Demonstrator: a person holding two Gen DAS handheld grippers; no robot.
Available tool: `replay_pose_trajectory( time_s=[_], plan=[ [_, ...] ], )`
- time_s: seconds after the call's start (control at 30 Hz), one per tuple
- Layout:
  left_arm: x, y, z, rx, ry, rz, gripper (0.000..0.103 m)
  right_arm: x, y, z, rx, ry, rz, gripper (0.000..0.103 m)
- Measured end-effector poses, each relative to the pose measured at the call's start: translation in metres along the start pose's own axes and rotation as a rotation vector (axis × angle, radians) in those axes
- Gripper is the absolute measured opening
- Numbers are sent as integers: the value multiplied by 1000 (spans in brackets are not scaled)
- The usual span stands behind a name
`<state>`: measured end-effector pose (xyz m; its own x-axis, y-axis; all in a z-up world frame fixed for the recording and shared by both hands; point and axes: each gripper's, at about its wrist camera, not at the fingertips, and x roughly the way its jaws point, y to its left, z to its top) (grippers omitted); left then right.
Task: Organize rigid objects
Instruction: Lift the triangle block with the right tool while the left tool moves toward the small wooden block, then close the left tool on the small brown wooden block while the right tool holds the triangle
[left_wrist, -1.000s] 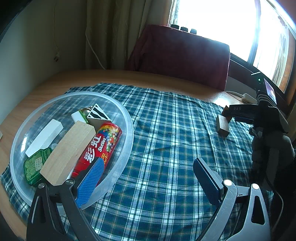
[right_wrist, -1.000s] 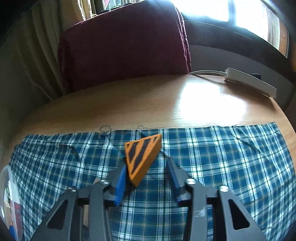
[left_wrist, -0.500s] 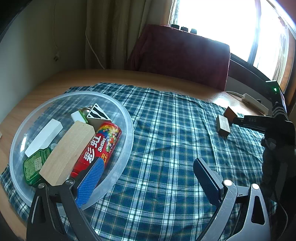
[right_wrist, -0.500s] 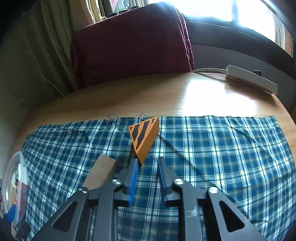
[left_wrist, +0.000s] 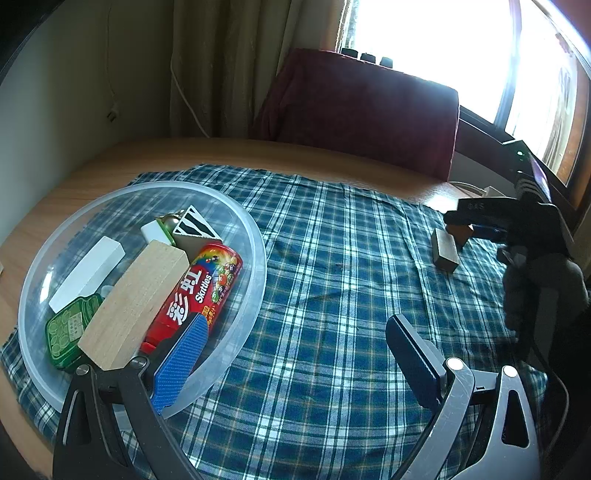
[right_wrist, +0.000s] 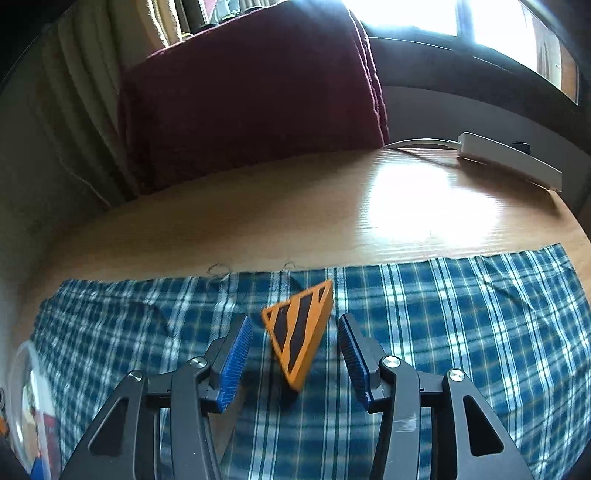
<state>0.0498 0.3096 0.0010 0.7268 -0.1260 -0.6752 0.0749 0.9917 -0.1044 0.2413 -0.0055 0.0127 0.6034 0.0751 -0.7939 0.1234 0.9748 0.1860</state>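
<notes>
An orange wedge with black stripes (right_wrist: 299, 339) stands on the blue plaid cloth (right_wrist: 461, 332), between the fingers of my open right gripper (right_wrist: 294, 332); both blue pads stand a little off its sides. In the left wrist view the right gripper (left_wrist: 476, 223) hovers at the far right of the cloth, over the wedge and beside a small brown block (left_wrist: 445, 251). My left gripper (left_wrist: 295, 350) is open and holds nothing, its left finger over the rim of a clear plastic bowl (left_wrist: 255, 236). The bowl holds a wooden block (left_wrist: 136, 302), a Skittles tube (left_wrist: 199, 291), a white block (left_wrist: 88, 273), a green tin (left_wrist: 68, 328) and a black-and-white wedge (left_wrist: 194, 229).
The cloth (left_wrist: 332, 277) covers a round wooden table (right_wrist: 295, 214). A maroon chair back (right_wrist: 251, 96) stands behind the far edge, with curtains to its left. A white power strip (right_wrist: 509, 160) lies at the back right. The bowl's edge (right_wrist: 22, 387) shows at the far left.
My right gripper, nearly shut and drawn back from the wedge half a second ago, has opened wide and come forward around it. The left gripper and bowl have not moved.
</notes>
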Motion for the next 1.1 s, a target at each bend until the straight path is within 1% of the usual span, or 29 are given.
replay_pose_trajectory(
  time_s=[0.03,0.07,0.1,0.13,0.27,0.37,0.53,0.7,0.83,0.93,1.1],
  plan=[
    [0,0,0,0,0,-1,98,2,-1,1,3,3,-6,51],
    [0,0,0,0,0,0,98,2,-1,2,3,-4,-13,49],
    [0,0,0,0,-1,0,98,3,-2,3,0,-4,-25,45],
    [0,0,0,0,-1,0,98,3,-3,5,-2,-6,-33,39],
    [0,0,0,0,-1,0,98,0,-11,8,-10,-6,-27,36],
    [0,1,0,0,-2,0,98,-9,-20,2,-14,-5,-19,35],
    [0,1,-1,0,-2,0,98,-29,-50,-22,-26,5,-8,33],
    [6,-1,-1,5,6,25,98,-52,-73,-47,-42,9,15,33],
    [2,-4,0,-16,12,43,98,-73,-88,-66,-52,3,47,32],
    [-8,-15,6,-22,9,23,98,-90,-94,-76,-61,0,70,31],
    [-13,-48,19,32,-15,-3,98,-108,-108,-90,-67,1,106,31]
  ],
)
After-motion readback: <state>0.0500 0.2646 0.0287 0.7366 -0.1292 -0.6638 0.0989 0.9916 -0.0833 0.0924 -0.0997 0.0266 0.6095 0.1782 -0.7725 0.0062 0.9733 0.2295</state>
